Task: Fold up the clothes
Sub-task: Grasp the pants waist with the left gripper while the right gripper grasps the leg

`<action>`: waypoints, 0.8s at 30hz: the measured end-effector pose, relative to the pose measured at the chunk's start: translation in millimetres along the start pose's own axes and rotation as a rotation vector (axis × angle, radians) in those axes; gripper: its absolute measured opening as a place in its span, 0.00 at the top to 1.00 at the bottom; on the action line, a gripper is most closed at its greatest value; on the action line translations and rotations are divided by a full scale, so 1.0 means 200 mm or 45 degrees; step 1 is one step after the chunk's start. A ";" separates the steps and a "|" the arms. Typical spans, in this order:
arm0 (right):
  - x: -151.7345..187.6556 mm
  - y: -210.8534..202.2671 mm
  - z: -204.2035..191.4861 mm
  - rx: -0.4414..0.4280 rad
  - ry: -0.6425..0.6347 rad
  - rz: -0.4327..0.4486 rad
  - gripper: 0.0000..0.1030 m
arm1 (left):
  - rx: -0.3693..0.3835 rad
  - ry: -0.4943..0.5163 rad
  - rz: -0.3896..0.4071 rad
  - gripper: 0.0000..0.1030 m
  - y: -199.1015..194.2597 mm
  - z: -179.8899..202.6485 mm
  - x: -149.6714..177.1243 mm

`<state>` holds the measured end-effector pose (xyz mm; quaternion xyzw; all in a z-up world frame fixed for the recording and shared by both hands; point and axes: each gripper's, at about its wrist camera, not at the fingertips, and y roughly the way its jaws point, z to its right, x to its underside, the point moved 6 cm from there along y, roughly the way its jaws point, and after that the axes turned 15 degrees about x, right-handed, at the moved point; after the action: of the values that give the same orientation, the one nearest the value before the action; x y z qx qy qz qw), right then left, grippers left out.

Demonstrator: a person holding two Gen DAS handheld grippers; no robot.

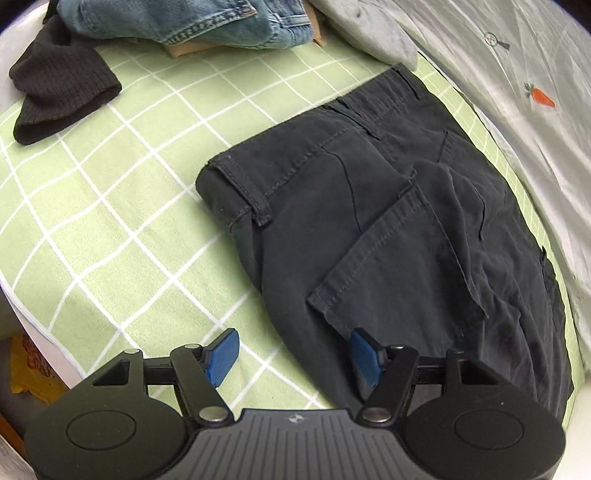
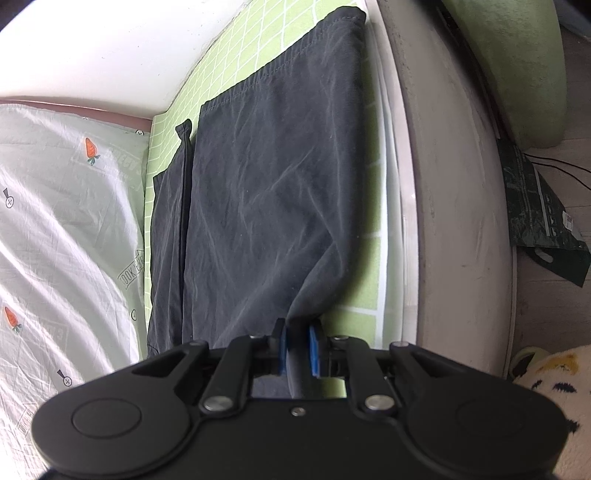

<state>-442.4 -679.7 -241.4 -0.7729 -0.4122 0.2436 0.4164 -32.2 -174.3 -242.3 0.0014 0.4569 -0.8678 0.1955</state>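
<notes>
Dark grey trousers lie on the green checked blanket, waistband towards the far left, back pocket up. My left gripper is open and empty, hovering over the near edge of the trousers at the seat. In the right wrist view the trouser legs stretch away along the blanket. My right gripper is shut on a pinched fold of the trouser fabric at its near edge, pulling it up slightly.
A dark ribbed knit garment lies far left, blue jeans and a grey garment at the back. A carrot-print sheet lies beside the blanket. The bed edge and floor with a dark bag are on the right.
</notes>
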 end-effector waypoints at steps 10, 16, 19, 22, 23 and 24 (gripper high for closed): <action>-0.02 0.01 -0.04 -0.002 0.022 0.021 0.84 | -0.046 0.044 0.085 0.71 0.01 0.02 -0.06; -0.01 -0.06 -0.15 -0.007 -0.121 0.097 0.90 | -0.032 -0.016 0.095 0.94 -0.01 0.03 -0.08; -0.01 -0.10 -0.27 0.062 -0.289 0.125 0.90 | -0.048 -0.032 0.092 0.95 -0.04 0.07 -0.10; 0.00 -0.11 -0.42 0.088 -0.394 0.127 0.90 | -0.031 -0.018 0.090 0.95 -0.07 0.13 -0.13; 0.00 -0.11 -0.46 0.094 -0.422 0.125 0.90 | -0.026 -0.009 0.085 0.95 -0.08 0.16 -0.14; 0.00 -0.11 -0.52 0.102 -0.460 0.126 0.90 | -0.023 -0.003 0.083 0.95 -0.08 0.18 -0.15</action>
<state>-377.5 -717.9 -166.9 -0.7188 -0.4316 0.4148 0.3535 -4.0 -184.7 -202.2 0.0133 0.4642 -0.8568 0.2242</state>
